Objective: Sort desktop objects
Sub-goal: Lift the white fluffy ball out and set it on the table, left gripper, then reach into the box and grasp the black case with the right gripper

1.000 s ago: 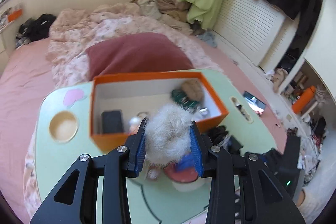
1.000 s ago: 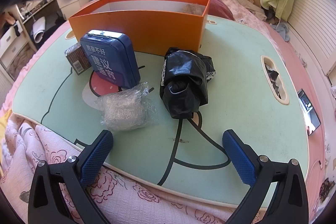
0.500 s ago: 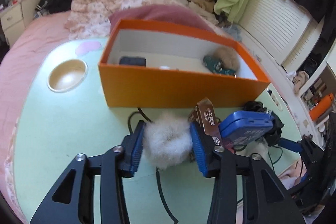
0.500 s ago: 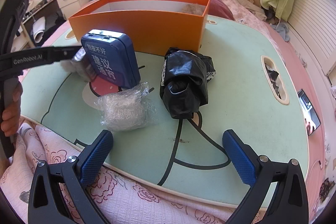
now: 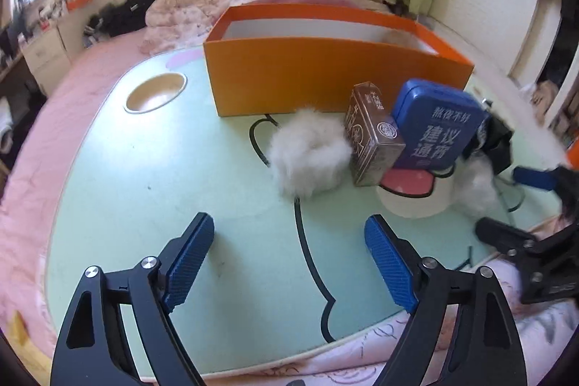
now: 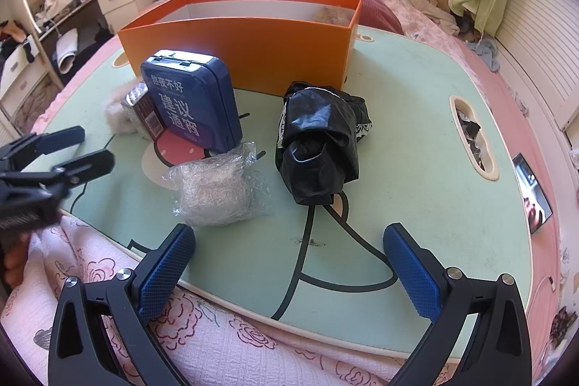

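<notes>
your left gripper point(image 5: 289, 255) has its jaws opening, already spread wide, with nothing between the blue pads point(image 5: 188, 259) but bare green tabletop point(image 5: 144, 190). the white fluffy ball point(image 5: 307, 158) sits on the table ahead of the fingertips, clear of both pads and roughly on the line between them, a little toward the right finger. it touches the brown box point(image 5: 372, 147) on its right, and that box leans against the blue tin point(image 5: 434, 129), which stands tilted over a pink and white patch printed on the table. the orange box point(image 5: 325, 75) stands just behind the ball, its near wall toward you. your right gripper point(image 6: 289, 270) hangs over the near edge of the table with its fingers wide apart and empty; the crumpled clear plastic point(image 6: 217, 187) lies just ahead of its left pad, and the black bag point(image 6: 318, 140) lies farther ahead, between the two fingers' lines, touching neither. from the right wrist view the fluffy ball shows only as a pale tuft behind the brown box, with your left gripper's fingers near it at the left edge.
</notes>
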{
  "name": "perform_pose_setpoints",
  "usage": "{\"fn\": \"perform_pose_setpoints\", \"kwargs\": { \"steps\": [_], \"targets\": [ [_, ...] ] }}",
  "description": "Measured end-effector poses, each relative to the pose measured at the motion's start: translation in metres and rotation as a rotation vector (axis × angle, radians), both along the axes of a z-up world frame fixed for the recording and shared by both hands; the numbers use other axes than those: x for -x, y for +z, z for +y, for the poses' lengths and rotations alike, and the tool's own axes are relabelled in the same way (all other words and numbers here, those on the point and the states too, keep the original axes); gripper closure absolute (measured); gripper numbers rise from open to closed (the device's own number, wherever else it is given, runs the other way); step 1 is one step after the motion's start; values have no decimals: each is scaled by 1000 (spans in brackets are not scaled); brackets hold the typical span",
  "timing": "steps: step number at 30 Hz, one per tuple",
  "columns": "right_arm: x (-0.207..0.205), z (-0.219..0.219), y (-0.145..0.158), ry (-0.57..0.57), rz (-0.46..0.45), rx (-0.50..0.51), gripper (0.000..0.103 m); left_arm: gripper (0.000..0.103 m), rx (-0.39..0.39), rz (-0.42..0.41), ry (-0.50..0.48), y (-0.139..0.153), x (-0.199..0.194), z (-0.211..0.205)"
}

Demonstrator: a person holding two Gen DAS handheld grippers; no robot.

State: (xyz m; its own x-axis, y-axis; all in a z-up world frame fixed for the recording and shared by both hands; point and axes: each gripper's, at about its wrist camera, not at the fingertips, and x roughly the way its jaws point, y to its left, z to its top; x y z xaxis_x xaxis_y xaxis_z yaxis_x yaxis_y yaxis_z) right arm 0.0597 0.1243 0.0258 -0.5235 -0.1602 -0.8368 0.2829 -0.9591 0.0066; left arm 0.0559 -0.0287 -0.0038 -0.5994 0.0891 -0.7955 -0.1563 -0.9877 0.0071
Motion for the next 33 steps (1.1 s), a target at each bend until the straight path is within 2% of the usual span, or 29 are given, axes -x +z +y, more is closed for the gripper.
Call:
{"fn": "perform_pose_setpoints", "kwargs": {
  "steps": [1, 2, 9, 11, 13, 17, 20, 21, 23, 25, 26, 27, 29, 30, 33],
  "targets": [
    [0, 1, -1, 0, -1, 2, 0, 10, -5, 0, -10, -1, 1, 3],
    [0, 0, -1, -1, -1, 3, 0, 0, -5, -4, -13, -3, 2, 4],
    [-2, 4, 0, -8, 4, 8, 1, 0, -14, -4, -11, -2, 3, 0],
    [-5, 6, 5, 0, 24, 28, 17, 0, -14, -3, -11, -4, 2, 0],
    [-11, 7, 13, 36, 61, 66, 24, 0, -16, -4, -11, -5, 1, -1],
    [-30, 5, 52, 127, 189, 138, 28, 0, -15, -3, -9, -5, 2, -1],
    [-19, -4, 91, 155, 212, 176, 28, 0, -15, -3, -10, -4, 1, -2],
    [-9, -8, 100, 151, 195, 180, 28, 0, -15, -2, -10, -5, 0, -3],
    [24, -22, 115, 143, 104, 218, 28, 0, -15, -2, -10, -5, 0, -3],
    [67, -38, 120, 158, -9, 310, 28, 0, -15, -2, -11, -4, -1, -3],
    [96, -49, 115, 162, -94, 360, 30, 0, -15, -2, -11, -4, 0, -3],
    [116, -54, 108, 156, -163, 396, 33, 0, -15, -2, -11, -5, 0, -3],
    [157, -68, 87, 107, -319, 474, 53, 0, -15, 0, -12, -3, -2, -4],
    [174, -76, 76, 81, -381, 493, 53, 0, -15, 1, -13, -3, -3, -5],
    [203, -104, 57, 40, -417, 400, 53, 0, -19, 7, -16, -2, -4, -8]
  ]
}}
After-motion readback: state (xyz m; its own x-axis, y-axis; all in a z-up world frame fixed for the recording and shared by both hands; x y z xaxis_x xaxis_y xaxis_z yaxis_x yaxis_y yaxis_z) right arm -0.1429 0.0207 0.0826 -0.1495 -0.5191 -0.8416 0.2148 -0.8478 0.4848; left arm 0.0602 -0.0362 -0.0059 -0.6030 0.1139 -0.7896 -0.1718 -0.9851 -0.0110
